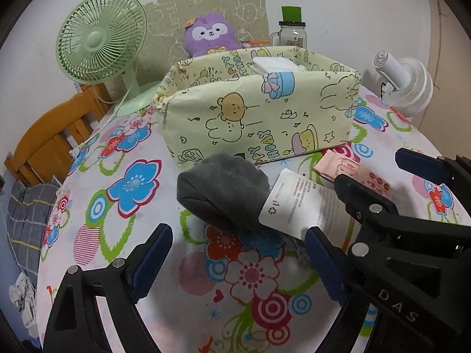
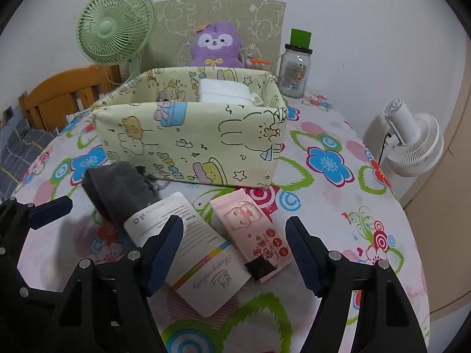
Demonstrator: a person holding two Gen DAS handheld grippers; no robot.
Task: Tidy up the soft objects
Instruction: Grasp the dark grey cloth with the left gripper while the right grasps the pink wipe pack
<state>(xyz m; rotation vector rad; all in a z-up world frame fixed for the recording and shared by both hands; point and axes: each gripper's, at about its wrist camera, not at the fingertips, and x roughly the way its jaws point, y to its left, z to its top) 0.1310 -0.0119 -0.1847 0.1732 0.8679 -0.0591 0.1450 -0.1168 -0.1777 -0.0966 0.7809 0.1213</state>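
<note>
A round table under a flowered tablecloth (image 2: 329,200) fills both views, pushed up to a pale wall where a drawn-on sheet of cardboard (image 2: 259,20) leans. On the cloth, toward twelve o'clock from both cameras, sits a yellow-green cartoon-print fabric bin (image 2: 191,141), open-topped, with a folded white cloth (image 2: 223,91) lying inside it. Behind the bin stand a purple plush toy (image 2: 216,44), a green desk fan (image 2: 114,32) at eleven o'clock, and a glass jar mug (image 2: 293,70) with a green topper at one o'clock. A white fan (image 2: 412,144) stands off the table edge at three o'clock; a wooden chair back (image 1: 50,144) and a plaid grey fabric (image 1: 26,220) show at nine o'clock. Just in front of the bin lies a grey sock pair (image 1: 223,194) with a white paper label (image 2: 194,253), and beside it, touching or nearly so, a pink tissue pack (image 2: 253,229). The left gripper (image 1: 238,261) hovers with its jaws spread wide, the sock's label end between them, held by neither pad as far as the distortion allows. The right gripper (image 2: 234,256) is likewise wide open over the label and the pink pack, gripping nothing.
</note>
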